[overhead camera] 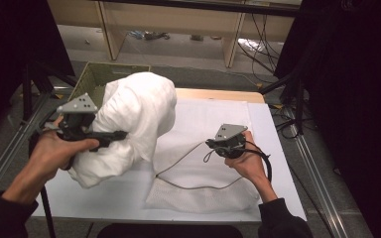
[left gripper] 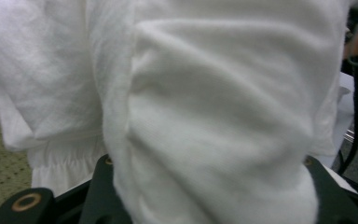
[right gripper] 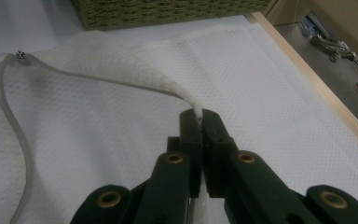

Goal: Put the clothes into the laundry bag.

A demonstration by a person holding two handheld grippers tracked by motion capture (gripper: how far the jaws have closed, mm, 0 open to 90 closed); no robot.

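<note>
White table (overhead camera: 273, 148), shelving (overhead camera: 178, 25) behind

L forearm in from bottom-left of high view, dark sleeve, hand wrapped round left gripper (overhead camera: 110, 136) at table's left edge, raised off surface, jaws level and pointing right, partly closed and clamped on bulky white cloth (overhead camera: 129, 124). R forearm in from bottom-right, dark sleeve, wrist bent inward, hand holding right gripper (right gripper: 200, 120) low over table, jaws pointing left, pinched tight on thin edge of mesh bag (right gripper: 135, 74).
</note>
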